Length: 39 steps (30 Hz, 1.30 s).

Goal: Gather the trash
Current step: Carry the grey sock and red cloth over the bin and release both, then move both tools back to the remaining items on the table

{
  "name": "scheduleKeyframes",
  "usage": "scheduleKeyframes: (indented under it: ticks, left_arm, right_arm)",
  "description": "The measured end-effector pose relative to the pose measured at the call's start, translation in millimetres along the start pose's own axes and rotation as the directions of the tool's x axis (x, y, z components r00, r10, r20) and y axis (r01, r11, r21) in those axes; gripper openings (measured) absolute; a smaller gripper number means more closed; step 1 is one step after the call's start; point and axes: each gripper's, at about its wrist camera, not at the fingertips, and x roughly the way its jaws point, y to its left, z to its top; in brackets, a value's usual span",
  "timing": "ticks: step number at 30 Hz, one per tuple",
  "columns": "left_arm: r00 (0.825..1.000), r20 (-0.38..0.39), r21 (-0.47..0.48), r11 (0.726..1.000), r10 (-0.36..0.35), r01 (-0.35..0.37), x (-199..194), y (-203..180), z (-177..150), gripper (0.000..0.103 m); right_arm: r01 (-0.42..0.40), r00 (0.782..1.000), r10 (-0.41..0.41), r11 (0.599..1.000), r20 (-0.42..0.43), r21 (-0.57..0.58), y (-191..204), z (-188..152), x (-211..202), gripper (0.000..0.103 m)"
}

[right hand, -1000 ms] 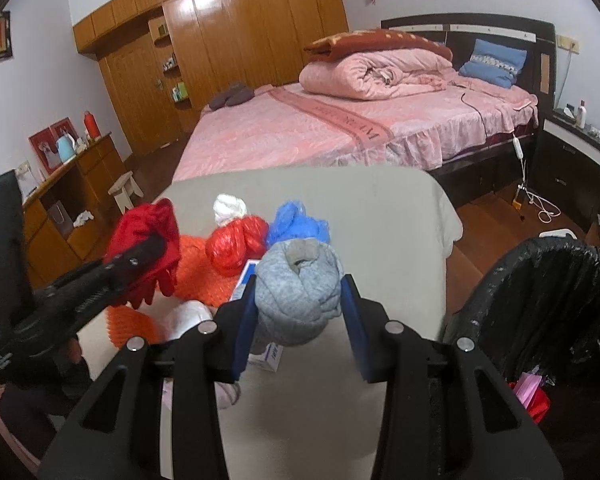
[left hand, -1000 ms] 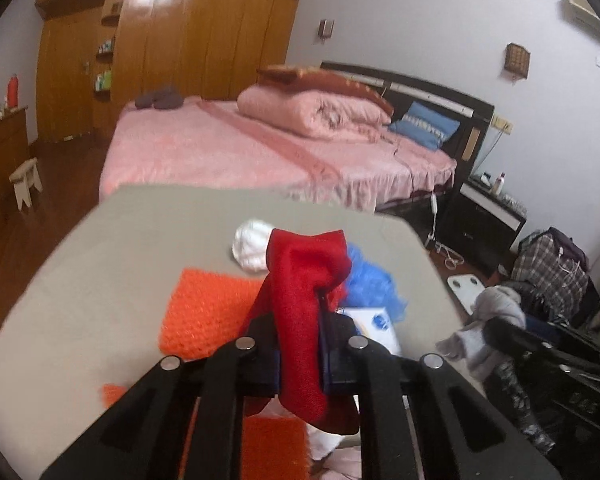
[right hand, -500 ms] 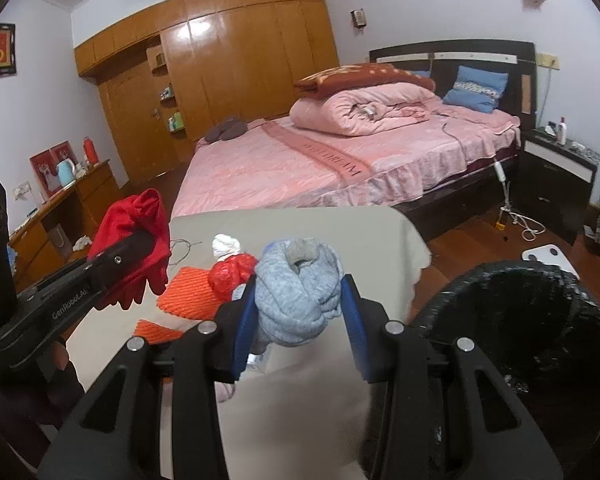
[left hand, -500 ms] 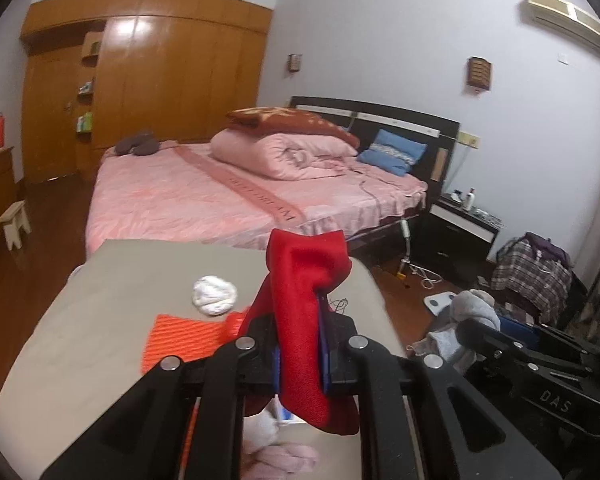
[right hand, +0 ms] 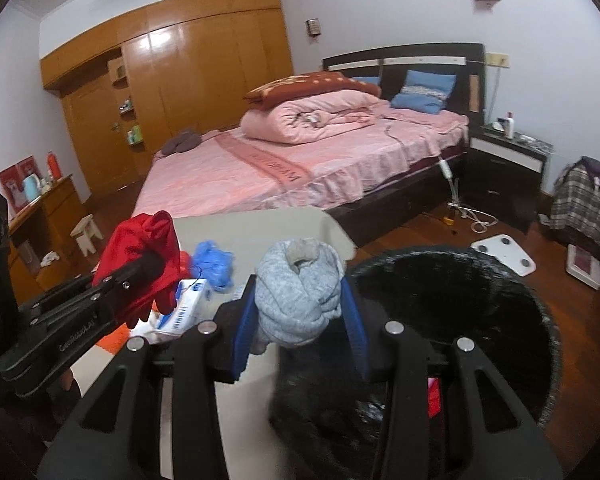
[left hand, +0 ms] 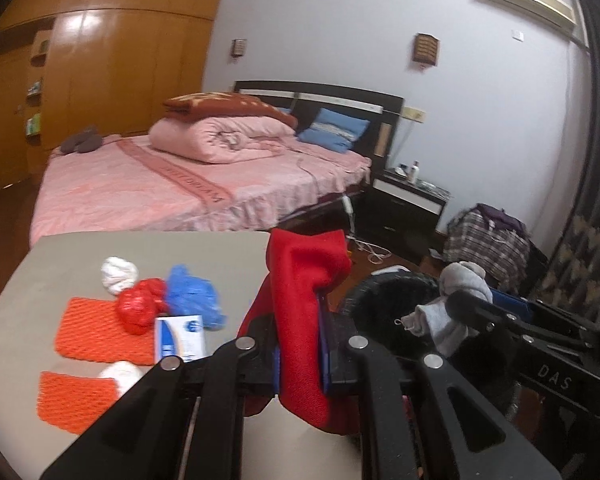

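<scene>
left tongs (left hand: 298,350) pinch red cloth (left hand: 304,304), right tongs (right hand: 302,320) pinch grey sock ball (right hand: 296,292) at black bin (right hand: 460,280) rim; neither dropped, several scraps left on counter (left hand: 60,256).

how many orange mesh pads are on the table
2: one orange mesh pad lies beside the red bag, a second nearer the camera. The gripper may hide more.

The wide round mouth of the black-lined trash bin (right hand: 540,320) beside the grey table's (left hand: 228,248) right edge lies open, while a blue crumpled bag (left hand: 192,296), red crumpled bag (left hand: 138,308) and white-and-blue carton (left hand: 180,338) crowd the table's middle.
</scene>
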Motion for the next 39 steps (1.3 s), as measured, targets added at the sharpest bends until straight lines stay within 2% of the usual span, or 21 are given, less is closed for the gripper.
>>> scheduleKeyframes:
  ticks: [11, 19, 24, 25, 26, 27, 28, 32, 35, 37, 39]
  left_arm:
    - [0.994, -0.030, 0.049, 0.993, -0.102, 0.104, 24, -52, 1, 0.014]
    - [0.981, -0.070, 0.088, 0.978, -0.183, 0.189, 52, -96, 1, 0.014]
    - [0.973, -0.093, 0.104, 0.970, -0.212, 0.222, 68, -116, 1, 0.015]
    - [0.970, -0.101, 0.102, 0.967, -0.223, 0.233, 71, -118, 1, 0.019]
    - [0.967, -0.108, 0.100, 0.965, -0.230, 0.241, 74, -120, 1, 0.024]
    - [0.965, -0.116, 0.096, 0.964, -0.235, 0.247, 76, -120, 0, 0.043]
    - [0.964, -0.114, 0.091, 0.964, -0.238, 0.249, 77, -120, 0, 0.056]
    - [0.969, -0.115, 0.089, 0.969, -0.219, 0.230, 76, -114, -2, 0.061]
    - [0.978, -0.094, 0.089, 0.977, -0.185, 0.193, 70, -103, -1, 0.069]
    - [0.986, -0.077, 0.082, 0.985, -0.148, 0.154, 63, -89, 1, 0.076]
    - [0.991, -0.062, 0.071, 0.990, -0.118, 0.122, 56, -75, 3, 0.079]
  right_arm:
    - [0.123, 0.992, -0.123, 0.990, -0.001, 0.063, -57, -20, -17, 0.040]
    - [0.207, 0.978, -0.207, 0.973, -0.008, 0.102, -96, -31, -26, 0.040]
    - [0.245, 0.970, -0.244, 0.963, -0.019, 0.117, -114, -37, -26, 0.045]
    - [0.255, 0.967, -0.254, 0.960, -0.020, 0.120, -117, -39, -27, 0.049]
    - [0.265, 0.964, -0.265, 0.956, -0.018, 0.122, -119, -39, -27, 0.061]
    - [0.278, 0.960, -0.278, 0.953, -0.016, 0.123, -120, -40, -27, 0.068]
    - [0.290, 0.957, -0.290, 0.949, -0.012, 0.124, -122, -41, -28, 0.070]
    - [0.304, 0.952, -0.306, 0.944, -0.004, 0.128, -124, -42, -31, 0.085]
    - [0.305, 0.951, -0.309, 0.944, 0.010, 0.125, -123, -40, -32, 0.093]
    - [0.302, 0.952, -0.306, 0.946, 0.016, 0.120, -119, -39, -33, 0.095]
    - [0.295, 0.954, -0.300, 0.948, 0.019, 0.116, -118, -36, -33, 0.096]
